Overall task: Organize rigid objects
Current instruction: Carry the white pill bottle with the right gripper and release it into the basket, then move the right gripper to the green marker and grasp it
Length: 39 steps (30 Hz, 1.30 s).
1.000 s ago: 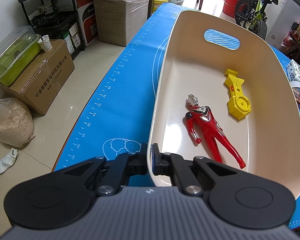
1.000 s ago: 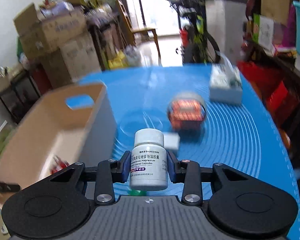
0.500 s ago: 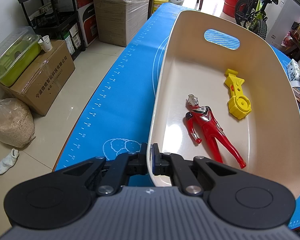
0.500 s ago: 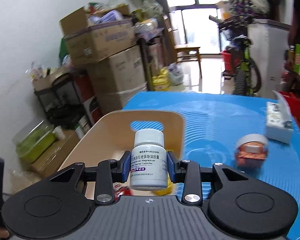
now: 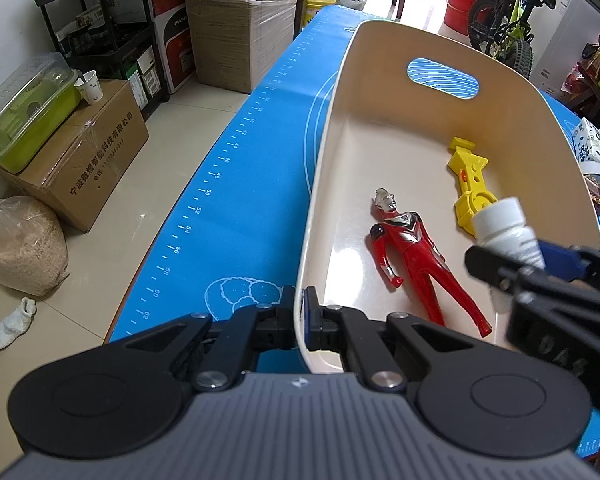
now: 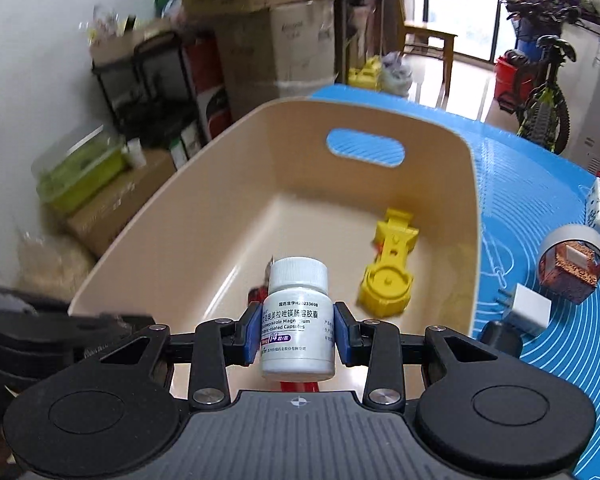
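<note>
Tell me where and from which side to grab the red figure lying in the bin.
Grip the red figure across its torso, coming from above. It lies flat on the bin floor, the torso its broadest part. Its thin legs offer less hold, and the yellow toy lies apart beside it.

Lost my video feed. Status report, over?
Left hand-held gripper clamps beige plastic bin's rim. Right holds white pill bottle above bin. Red figure lies underneath.

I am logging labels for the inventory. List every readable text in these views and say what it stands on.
"14", "Magnesium", "Capsules": label of the white medicine bottle; its smaller print is unreadable.
"宁波微煜智能科技有限公司": side of the cardboard box on the floor.
"44" to "62": ruler scale along the blue mat edge.
Tall carton: top print too small to read.
</note>
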Each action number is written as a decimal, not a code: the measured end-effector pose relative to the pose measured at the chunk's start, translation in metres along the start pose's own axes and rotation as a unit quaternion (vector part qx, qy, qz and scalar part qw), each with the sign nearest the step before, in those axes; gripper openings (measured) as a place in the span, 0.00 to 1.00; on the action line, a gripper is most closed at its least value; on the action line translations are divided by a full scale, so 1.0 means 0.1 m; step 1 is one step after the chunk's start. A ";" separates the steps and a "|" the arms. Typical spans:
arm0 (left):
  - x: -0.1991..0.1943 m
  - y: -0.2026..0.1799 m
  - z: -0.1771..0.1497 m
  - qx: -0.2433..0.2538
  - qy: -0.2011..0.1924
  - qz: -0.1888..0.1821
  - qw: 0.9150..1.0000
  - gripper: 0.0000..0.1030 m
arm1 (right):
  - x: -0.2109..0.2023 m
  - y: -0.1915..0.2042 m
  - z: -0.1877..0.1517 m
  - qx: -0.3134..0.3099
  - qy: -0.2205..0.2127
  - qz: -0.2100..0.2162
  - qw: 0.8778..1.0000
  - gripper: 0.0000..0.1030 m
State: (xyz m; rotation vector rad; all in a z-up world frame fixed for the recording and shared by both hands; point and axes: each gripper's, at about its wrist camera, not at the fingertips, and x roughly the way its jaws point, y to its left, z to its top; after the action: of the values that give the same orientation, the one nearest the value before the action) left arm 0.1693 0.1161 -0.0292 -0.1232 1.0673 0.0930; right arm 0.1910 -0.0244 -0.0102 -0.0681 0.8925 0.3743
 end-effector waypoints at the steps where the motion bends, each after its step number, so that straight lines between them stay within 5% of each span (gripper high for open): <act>1: 0.00 0.00 0.00 0.000 0.000 0.000 1.000 0.05 | 0.03 0.01 -0.01 -0.004 0.008 -0.001 1.000 0.43; 10: 0.00 0.00 0.00 0.000 0.000 0.000 1.000 0.05 | -0.02 -0.07 -0.01 0.013 0.009 0.013 1.000 0.51; 13: 0.00 0.00 0.00 -0.001 0.000 0.000 1.000 0.05 | -0.16 -0.14 0.01 0.025 -0.013 0.014 1.000 0.66; 24: 0.00 0.01 0.00 -0.004 0.000 -0.002 1.000 0.05 | -0.77 -0.73 -0.02 0.094 -0.091 -0.049 0.990 0.74; 31: 0.00 0.02 0.00 -0.006 0.000 -0.003 1.000 0.05 | -0.65 -1.15 -0.34 0.118 -0.051 -0.108 0.986 0.74; 39: 0.00 0.02 0.00 -0.006 0.000 -0.003 1.000 0.05 | -0.24 -1.29 -0.58 0.137 0.007 -0.095 0.986 0.73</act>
State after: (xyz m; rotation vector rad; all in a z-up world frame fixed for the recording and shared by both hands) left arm 0.1690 0.1185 -0.0295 -0.1368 1.0672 0.0939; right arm 0.1783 -0.1637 -0.0410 0.0973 0.9352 0.0721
